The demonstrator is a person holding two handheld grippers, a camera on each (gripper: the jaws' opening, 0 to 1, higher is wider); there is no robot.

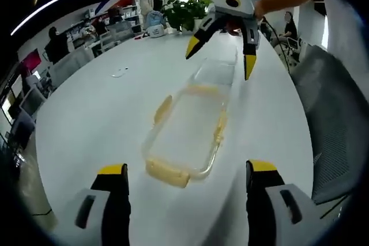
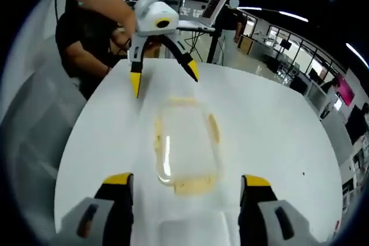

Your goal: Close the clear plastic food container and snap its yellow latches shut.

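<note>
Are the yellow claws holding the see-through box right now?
No. The left gripper and the right gripper are both open, apart from the clear container on the white table.

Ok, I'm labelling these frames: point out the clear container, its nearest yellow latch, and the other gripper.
clear container (image 1: 193,125), left gripper view, on its transparent middle.
yellow latch (image 1: 167,173), left gripper view, on the near end tab.
right gripper (image 1: 222,56), left gripper view, midway between its yellow fingertips.

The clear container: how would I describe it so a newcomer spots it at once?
On the big white table, look between the two grippers facing each other. There lies the long clear plastic container, bearing pale yellow latches on its ends and sides. The separate clear lid beyond it looks to have none.
</note>
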